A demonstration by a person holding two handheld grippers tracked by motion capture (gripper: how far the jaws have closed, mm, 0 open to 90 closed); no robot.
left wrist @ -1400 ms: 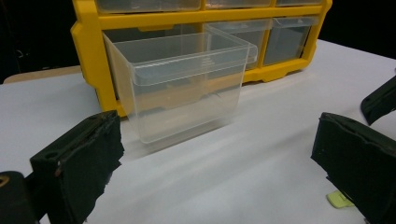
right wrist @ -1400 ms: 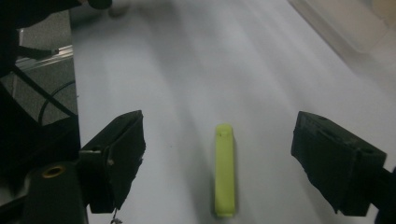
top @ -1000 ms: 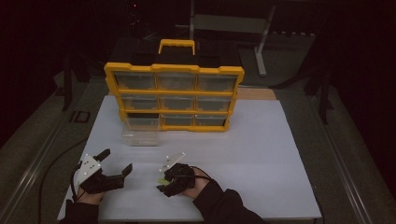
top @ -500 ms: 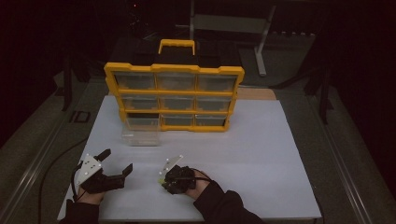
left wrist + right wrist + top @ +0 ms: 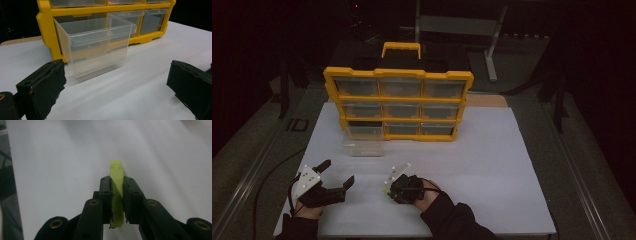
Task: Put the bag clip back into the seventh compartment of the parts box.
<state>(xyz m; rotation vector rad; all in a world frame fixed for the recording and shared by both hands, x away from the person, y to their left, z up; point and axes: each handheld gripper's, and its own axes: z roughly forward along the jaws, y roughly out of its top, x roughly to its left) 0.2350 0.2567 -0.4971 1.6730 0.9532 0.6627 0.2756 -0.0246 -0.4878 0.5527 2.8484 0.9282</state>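
Observation:
A small yellow-green plastic piece [image 5: 116,167] lies lengthwise between my right gripper's [image 5: 117,181] jaws, low over the white sheet. The jaws have just been closing and both pads now press its sides. In the high view this gripper [image 5: 388,189] sits at the front middle of the sheet, the green piece [image 5: 385,190] at its tip. My left gripper [image 5: 338,172] rests at the front left, jaws wide apart with nothing between them. Ahead of the left gripper [image 5: 117,87] stands a clear plastic drawer [image 5: 97,47], pulled out of the yellow organizer [image 5: 45,22].
The yellow organizer [image 5: 398,75] with several clear drawers stands upright at the back of the white sheet [image 5: 492,150]. The clear drawer [image 5: 362,145] stands just in front of its lower left corner. A metal stand [image 5: 492,55] is behind the table.
My right gripper's jaws have closed onto the yellow-green piece, and the hand shifted only slightly. The left gripper has stayed where it was.

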